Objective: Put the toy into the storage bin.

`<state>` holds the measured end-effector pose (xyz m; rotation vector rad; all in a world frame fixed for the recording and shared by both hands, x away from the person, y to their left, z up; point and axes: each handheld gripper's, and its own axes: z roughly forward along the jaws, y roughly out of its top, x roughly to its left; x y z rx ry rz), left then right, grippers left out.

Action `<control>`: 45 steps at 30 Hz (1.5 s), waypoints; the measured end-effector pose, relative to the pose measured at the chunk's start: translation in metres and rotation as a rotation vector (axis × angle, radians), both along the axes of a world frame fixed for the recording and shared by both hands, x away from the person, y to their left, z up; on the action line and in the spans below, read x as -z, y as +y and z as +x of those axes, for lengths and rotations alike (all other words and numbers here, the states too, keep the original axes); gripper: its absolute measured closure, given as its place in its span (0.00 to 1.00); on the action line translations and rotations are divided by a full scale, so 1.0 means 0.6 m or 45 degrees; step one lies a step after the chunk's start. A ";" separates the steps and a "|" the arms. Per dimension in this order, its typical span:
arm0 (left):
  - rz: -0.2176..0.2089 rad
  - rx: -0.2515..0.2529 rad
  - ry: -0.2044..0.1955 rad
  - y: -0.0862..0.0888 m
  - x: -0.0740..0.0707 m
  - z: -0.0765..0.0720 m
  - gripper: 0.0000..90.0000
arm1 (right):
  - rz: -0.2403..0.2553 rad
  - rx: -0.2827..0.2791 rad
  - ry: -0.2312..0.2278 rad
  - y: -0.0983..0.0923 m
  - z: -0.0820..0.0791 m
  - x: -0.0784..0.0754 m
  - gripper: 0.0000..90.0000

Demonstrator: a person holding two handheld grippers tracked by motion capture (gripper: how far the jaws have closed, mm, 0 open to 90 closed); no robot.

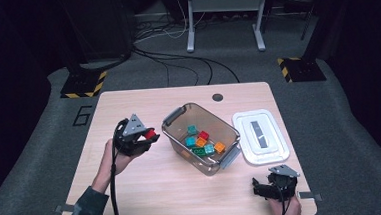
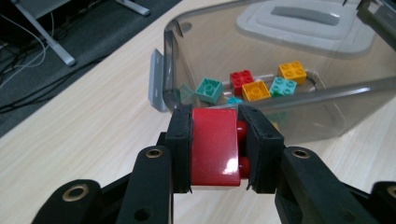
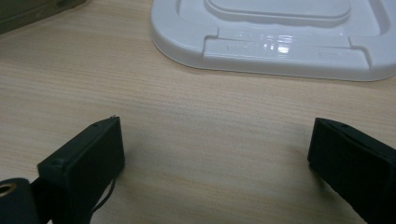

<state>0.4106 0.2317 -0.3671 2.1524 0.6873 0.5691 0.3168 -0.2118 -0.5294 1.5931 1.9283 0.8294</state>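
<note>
My left gripper (image 1: 149,135) is shut on a red brick (image 2: 215,145), held above the table just left of a clear plastic bin (image 1: 178,118). In the left gripper view the brick sits tight between both pads (image 2: 180,140), with the bin's near wall (image 2: 205,56) right ahead. Several bricks lie in the bin: teal (image 2: 209,89), red (image 2: 241,80), orange (image 2: 256,90) and others. My right gripper (image 1: 258,187) rests low at the table's front right, jaws wide open with bare wood between them (image 3: 215,154).
The bin's white lid (image 1: 260,136) lies flat on the table to the right of the bin, just ahead of my right gripper. A dark round hole (image 1: 218,97) sits near the table's far edge. Dark floor with cables surrounds the table.
</note>
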 end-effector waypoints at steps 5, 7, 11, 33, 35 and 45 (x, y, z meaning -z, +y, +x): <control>-0.002 0.008 -0.020 -0.012 -0.019 0.016 0.74 | 0.000 0.000 0.000 0.000 0.000 0.000 0.03; -0.010 0.005 -0.024 -0.017 -0.024 0.022 0.74 | 0.000 -0.001 0.000 0.000 0.000 0.000 0.03; -0.011 0.018 -0.018 -0.027 -0.034 0.036 0.74 | 0.000 0.000 0.000 0.000 0.000 0.000 0.03; 0.054 0.057 0.081 -0.105 0.002 0.110 0.73 | 0.005 -0.005 0.000 -0.001 0.000 0.000 0.03; 0.054 0.054 0.094 -0.108 0.003 0.111 0.67 | 0.005 -0.005 0.000 -0.001 0.000 0.000 0.03; 0.012 -0.013 0.103 -0.087 -0.005 0.098 0.23 | 0.006 -0.006 0.000 -0.001 0.000 0.000 0.03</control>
